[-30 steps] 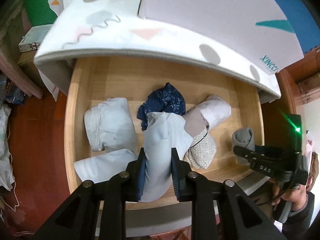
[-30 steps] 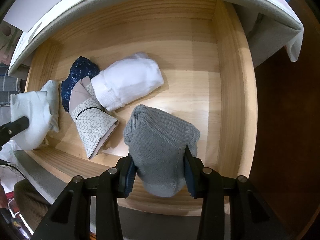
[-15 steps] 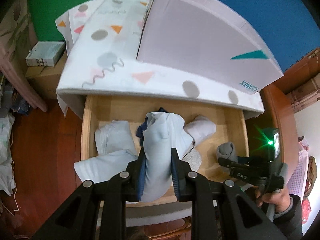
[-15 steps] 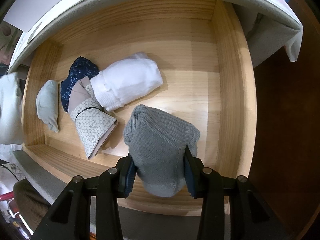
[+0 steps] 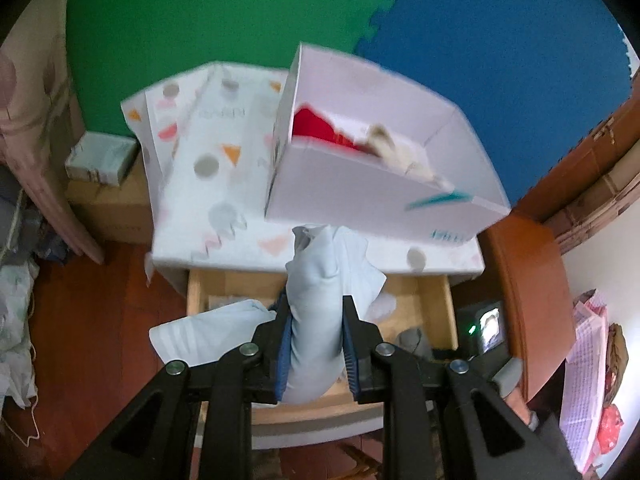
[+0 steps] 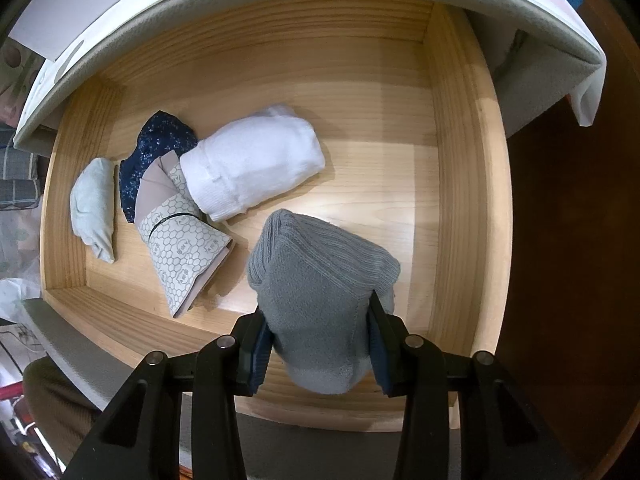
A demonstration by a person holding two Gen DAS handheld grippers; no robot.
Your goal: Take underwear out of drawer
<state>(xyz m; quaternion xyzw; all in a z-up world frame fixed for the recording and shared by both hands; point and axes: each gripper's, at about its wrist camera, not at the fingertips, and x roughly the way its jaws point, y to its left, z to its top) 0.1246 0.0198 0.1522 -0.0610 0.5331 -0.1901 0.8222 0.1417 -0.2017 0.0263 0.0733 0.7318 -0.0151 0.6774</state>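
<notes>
High above the open wooden drawer (image 5: pixel 438 300), my left gripper (image 5: pixel 316 344) is shut on a pale blue piece of underwear (image 5: pixel 320 296), which hangs clear of the drawer. My right gripper (image 6: pixel 318 344) points down into the drawer (image 6: pixel 460 200) and is shut on a grey ribbed roll (image 6: pixel 320 280) near the front right corner. Left in the drawer are a white roll (image 6: pixel 256 164), a dark blue patterned piece (image 6: pixel 160 148), a beige honeycomb-print piece (image 6: pixel 180 248) and a pale green roll (image 6: pixel 94 208). Another pale garment (image 5: pixel 208 332) lies over the drawer's front left edge.
A white box (image 5: pixel 360 188) holding red cloth stands on the cabinet's patterned cover (image 5: pixel 208 184), right behind the drawer. A cardboard box (image 5: pixel 100 156) sits to the left on the red-brown floor (image 5: pixel 92 320). A wooden panel (image 5: pixel 524 292) stands to the right.
My left gripper has risen with the pale blue underwear, up out of the drawer and out of the right wrist view. The right gripper and grey roll have stayed put.
</notes>
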